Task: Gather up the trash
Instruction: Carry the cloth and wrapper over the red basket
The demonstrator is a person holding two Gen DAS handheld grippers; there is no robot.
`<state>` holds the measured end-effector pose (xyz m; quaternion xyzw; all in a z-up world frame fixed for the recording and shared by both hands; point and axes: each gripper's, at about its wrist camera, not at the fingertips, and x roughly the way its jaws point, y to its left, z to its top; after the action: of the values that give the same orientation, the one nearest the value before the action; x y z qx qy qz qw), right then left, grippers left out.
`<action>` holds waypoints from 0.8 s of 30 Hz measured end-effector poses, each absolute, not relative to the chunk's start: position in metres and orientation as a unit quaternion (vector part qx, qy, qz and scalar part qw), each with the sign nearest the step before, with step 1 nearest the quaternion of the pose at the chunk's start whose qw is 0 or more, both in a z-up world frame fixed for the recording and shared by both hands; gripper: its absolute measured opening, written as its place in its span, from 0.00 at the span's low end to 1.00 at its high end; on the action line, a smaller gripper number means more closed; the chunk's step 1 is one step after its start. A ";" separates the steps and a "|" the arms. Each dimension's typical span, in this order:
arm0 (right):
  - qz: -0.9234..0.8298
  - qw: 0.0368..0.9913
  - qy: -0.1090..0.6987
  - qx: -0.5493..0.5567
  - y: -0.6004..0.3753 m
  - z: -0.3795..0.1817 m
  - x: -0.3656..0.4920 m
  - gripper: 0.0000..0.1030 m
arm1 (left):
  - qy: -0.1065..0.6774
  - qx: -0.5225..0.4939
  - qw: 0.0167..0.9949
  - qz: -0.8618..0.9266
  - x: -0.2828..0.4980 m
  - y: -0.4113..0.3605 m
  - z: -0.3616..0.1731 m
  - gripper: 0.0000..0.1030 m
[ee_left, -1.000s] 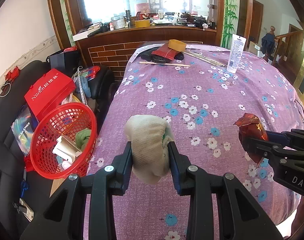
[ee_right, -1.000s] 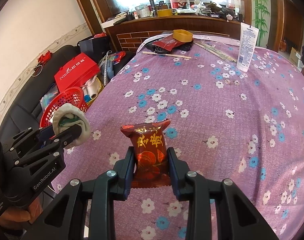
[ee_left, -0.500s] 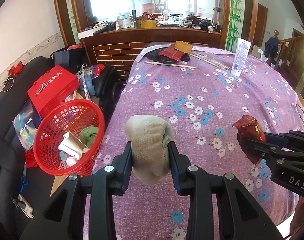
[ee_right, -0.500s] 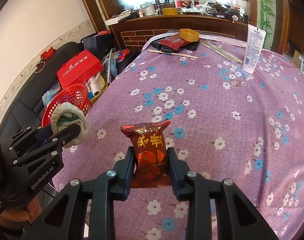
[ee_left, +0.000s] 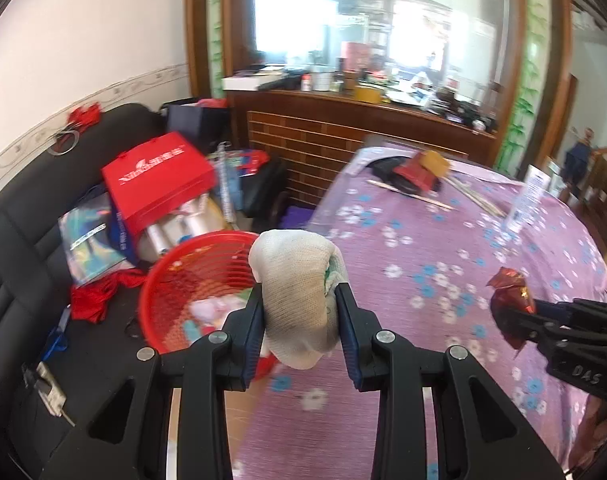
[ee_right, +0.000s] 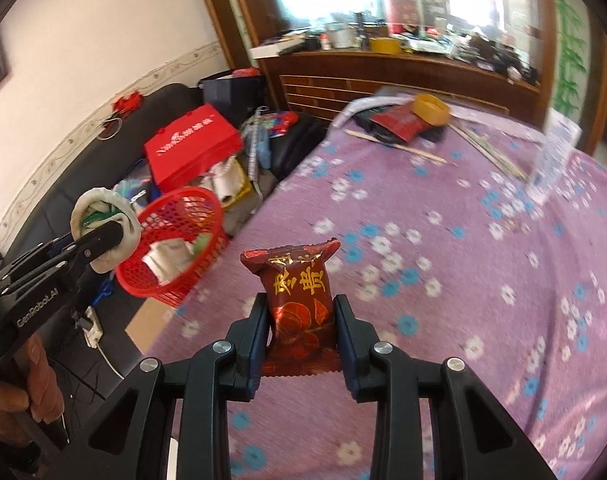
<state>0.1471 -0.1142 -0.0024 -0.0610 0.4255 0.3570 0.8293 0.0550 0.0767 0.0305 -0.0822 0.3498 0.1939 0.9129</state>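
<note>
Both claws nearer basket (ee_left: 171, 280), gripping trash

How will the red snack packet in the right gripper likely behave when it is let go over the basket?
The red snack packet looks light and puffy: it stands upright between the right gripper pads without sagging. Its glossy foil probably slips out easily. Being flat-edged, it likely won't roll in the red basket.

You're in a lived-in home: a table under a purple flowered cloth (ee_right: 443, 248), a black sofa (ee_left: 19, 248) piled with a red box (ee_left: 159, 184) and bags, and a cluttered wooden counter (ee_left: 343, 100) behind.
</note>
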 end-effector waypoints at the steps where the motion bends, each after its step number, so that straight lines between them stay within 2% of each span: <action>1: 0.365 0.826 0.425 -0.062 -0.107 0.000 0.147 0.34 | 0.350 -0.085 0.911 0.201 0.053 0.083 0.030 0.32; 10: 0.421 0.802 0.414 -0.083 -0.030 0.013 0.145 0.34 | 0.362 -0.084 0.895 0.246 0.044 0.131 0.019 0.32; 24: 0.433 0.779 0.445 -0.086 0.052 -0.007 0.162 0.34 | 0.393 -0.090 0.882 0.245 0.056 0.179 -0.014 0.32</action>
<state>0.1621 0.0519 -0.0075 -0.0862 0.4448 0.4334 0.7790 0.0561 0.1788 -0.0138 -0.0897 0.3926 0.2451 0.8819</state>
